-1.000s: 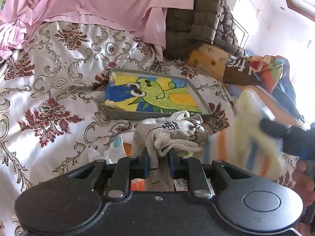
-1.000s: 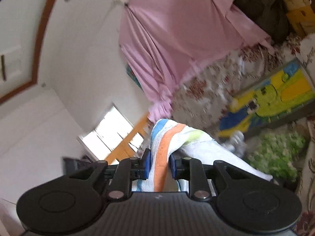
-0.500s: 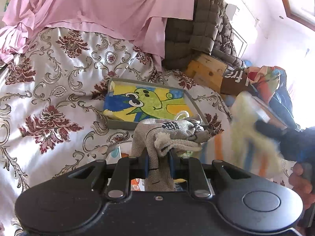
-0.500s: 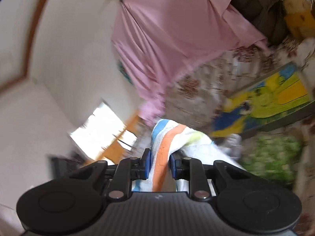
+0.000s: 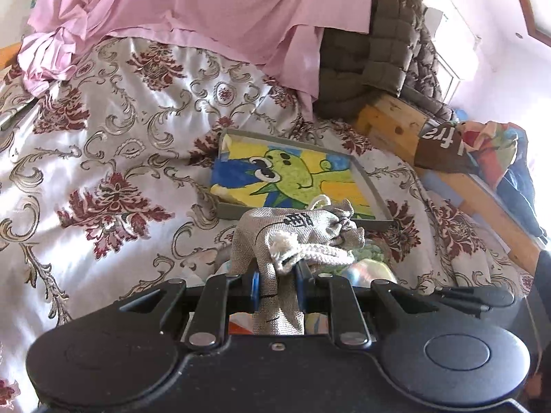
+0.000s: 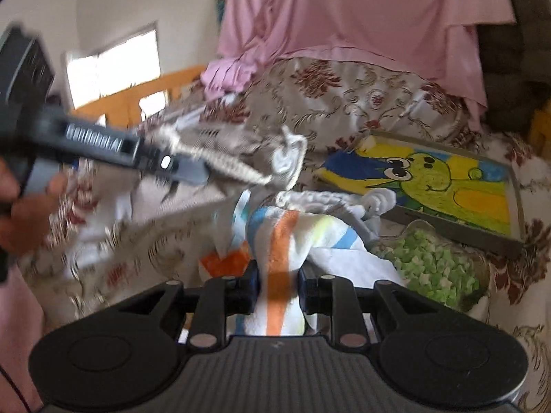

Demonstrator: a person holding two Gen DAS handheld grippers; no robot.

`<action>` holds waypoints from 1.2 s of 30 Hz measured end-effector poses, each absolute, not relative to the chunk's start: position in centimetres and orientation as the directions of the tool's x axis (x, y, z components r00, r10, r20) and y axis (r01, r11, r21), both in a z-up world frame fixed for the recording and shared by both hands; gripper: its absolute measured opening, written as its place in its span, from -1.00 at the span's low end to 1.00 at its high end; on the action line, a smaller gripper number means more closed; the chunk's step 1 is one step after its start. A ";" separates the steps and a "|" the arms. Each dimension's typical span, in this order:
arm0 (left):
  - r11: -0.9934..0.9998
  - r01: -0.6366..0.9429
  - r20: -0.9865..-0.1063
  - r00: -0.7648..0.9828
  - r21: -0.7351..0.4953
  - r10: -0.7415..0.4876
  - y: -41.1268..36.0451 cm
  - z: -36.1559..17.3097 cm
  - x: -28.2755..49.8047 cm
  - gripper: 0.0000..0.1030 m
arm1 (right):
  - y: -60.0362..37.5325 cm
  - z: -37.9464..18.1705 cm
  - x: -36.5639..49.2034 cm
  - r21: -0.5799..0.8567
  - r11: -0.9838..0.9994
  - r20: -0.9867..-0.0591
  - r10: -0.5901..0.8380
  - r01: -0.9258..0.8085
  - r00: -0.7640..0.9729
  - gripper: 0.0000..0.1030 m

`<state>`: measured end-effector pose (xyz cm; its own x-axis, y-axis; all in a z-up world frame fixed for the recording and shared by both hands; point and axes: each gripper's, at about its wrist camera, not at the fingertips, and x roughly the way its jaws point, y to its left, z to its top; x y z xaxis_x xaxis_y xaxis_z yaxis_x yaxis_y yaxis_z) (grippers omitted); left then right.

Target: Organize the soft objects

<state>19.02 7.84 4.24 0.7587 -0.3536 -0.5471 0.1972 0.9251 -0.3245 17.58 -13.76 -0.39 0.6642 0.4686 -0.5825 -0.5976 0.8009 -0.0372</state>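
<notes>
**Striped towel headed for the drawstring bag, both claws loaded**

Striped towel is pinched in the right claw, hanging low just in front of the cartoon picture tray on the bed. Jaws are nearly shut, pads squeezing a bunched fold. The left claw is clamped almost closed on the neck of the grey drawstring bag, which sits just in front of the same tray, cord dangling. I'd say we're mid-stuffing: bag held ready, towel coming to it. Next move probably needs the bag mouth opened up, since it looks bunched shut, then the towel fed in. A jar of green bits sits right beside the tray too.
</notes>
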 end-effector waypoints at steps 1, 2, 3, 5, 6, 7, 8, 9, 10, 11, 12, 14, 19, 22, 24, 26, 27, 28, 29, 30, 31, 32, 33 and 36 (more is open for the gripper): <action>0.925 0.193 -0.551 0.757 -0.326 -0.352 7.9 4.2 19.1 -0.59 | -13.4 -0.6 17.3 -0.074 0.798 -0.580 0.453 -0.598 0.677 -0.49; 0.926 0.190 -0.554 0.755 -0.327 -0.351 7.9 4.1 19.2 -0.59 | -13.0 -0.8 17.1 -0.108 0.794 -0.575 0.440 -0.598 0.690 -0.48; 0.926 0.187 -0.557 0.753 -0.329 -0.350 8.0 4.0 19.3 -0.59 | -12.7 -0.9 16.8 -0.145 0.791 -0.566 0.426 -0.594 0.706 -0.45; 0.926 0.182 -0.561 0.751 -0.332 -0.349 8.0 3.9 19.4 -0.59 | -12.1 -1.1 16.2 -0.200 0.781 -0.548 0.412 -0.592 0.728 -0.41; 0.925 0.180 -0.563 0.750 -0.333 -0.348 8.0 3.9 19.4 -0.59 | -11.8 -1.1 15.9 -0.221 0.770 -0.538 0.415 -0.598 0.734 -0.32; 0.926 0.178 -0.563 0.750 -0.334 -0.347 8.0 3.9 19.5 -0.59 | -11.6 -1.1 15.5 -0.237 0.761 -0.527 0.421 -0.604 0.738 -0.26; 0.926 0.176 -0.563 0.750 -0.335 -0.346 8.0 3.9 19.5 -0.59 | -11.4 -1.1 15.1 -0.249 0.752 -0.518 0.428 -0.610 0.740 -0.12; 0.926 0.175 -0.563 0.750 -0.335 -0.346 8.1 3.9 19.4 -0.59 | -11.3 -1.0 14.8 -0.258 0.746 -0.506 0.437 -0.614 0.744 -0.03; 0.925 0.174 -0.563 0.751 -0.337 -0.346 8.1 3.9 19.5 -0.59 | -11.3 -1.0 14.6 -0.262 0.745 -0.498 0.440 -0.613 0.747 -0.01; 0.925 0.172 -0.563 0.751 -0.339 -0.345 8.1 3.9 19.5 -0.59 | -11.3 -0.8 14.8 -0.258 0.749 -0.492 0.441 -0.610 0.751 0.02; 0.925 0.170 -0.563 0.751 -0.340 -0.345 8.1 4.0 19.5 -0.59 | -11.4 -0.7 14.8 -0.251 0.756 -0.489 0.440 -0.604 0.753 0.03; 0.925 0.169 -0.564 0.750 -0.342 -0.345 8.1 3.9 19.5 -0.59 | -11.5 -0.7 15.4 -0.234 0.773 -0.500 0.424 -0.590 0.755 0.03; 0.926 0.163 -0.572 0.746 -0.341 -0.342 8.2 3.9 19.6 -0.58 | -11.6 -1.4 16.2 -0.243 0.782 -0.548 0.378 -0.574 0.746 0.03; 0.926 0.161 -0.575 0.743 -0.343 -0.342 8.2 3.8 19.6 -0.58 | -11.8 -1.9 16.2 -0.240 0.776 -0.586 0.364 -0.584 0.724 0.03; 0.926 0.166 -0.576 0.741 -0.340 -0.345 8.1 3.7 19.6 -0.58 | -12.3 -2.1 16.0 -0.238 0.779 -0.599 0.353 -0.581 0.719 0.08; 0.926 0.174 -0.577 0.739 -0.336 -0.348 8.0 3.5 19.7 -0.58 | -13.1 -2.2 15.7 -0.243 0.796 -0.601 0.325 -0.555 0.730 0.21; 0.924 0.178 -0.578 0.736 -0.337 -0.353 8.0 3.3 19.8 -0.58 | -13.5 -2.3 15.7 -0.242 0.806 -0.606 0.309 -0.540 0.733 0.32; 0.923 0.182 -0.579 0.734 -0.338 -0.357 8.0 3.2 19.8 -0.58 | -13.9 -2.3 15.8 -0.236 0.818 -0.609 0.295 -0.524 0.736 0.35; 0.923 0.182 -0.581 0.731 -0.339 -0.357 8.0 3.0 19.9 -0.58 | -14.3 -2.3 16.0 -0.226 0.829 -0.613 0.287 -0.511 0.737 0.38; 0.922 0.182 -0.582 0.730 -0.341 -0.360 8.0 2.9 20.0 -0.58 | -14.7 -2.4 16.5 -0.210 0.840 -0.625 0.278 -0.500 0.730 0.40; 0.920 0.185 -0.581 0.728 -0.345 -0.364 7.9 2.8 20.1 -0.58 | -14.9 -2.6 16.9 -0.197 0.848 -0.641 0.267 -0.491 0.719 0.40; 0.918 0.188 -0.580 0.727 -0.348 -0.369 7.9 2.7 20.2 -0.58 | -15.0 -2.9 17.4 -0.190 0.856 -0.660 0.251 -0.481 0.708 0.40; 0.917 0.192 -0.578 0.726 -0.350 -0.372 7.9 2.6 20.2 -0.58 | -15.1 -3.2 17.7 -0.189 0.860 -0.673 0.237 -0.473 0.701 0.40; 0.914 0.206 -0.572 0.726 -0.350 -0.383 7.7 2.5 20.3 -0.58 | -15.3 -3.8 18.4 -0.168 0.866 -0.703 0.229 -0.471 0.673 0.12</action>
<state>20.32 7.74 2.46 0.7258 -0.3826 -0.5717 0.2063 0.9139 -0.3497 18.39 -15.30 -3.77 0.6729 0.2289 -0.7035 -0.4707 0.8661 -0.1684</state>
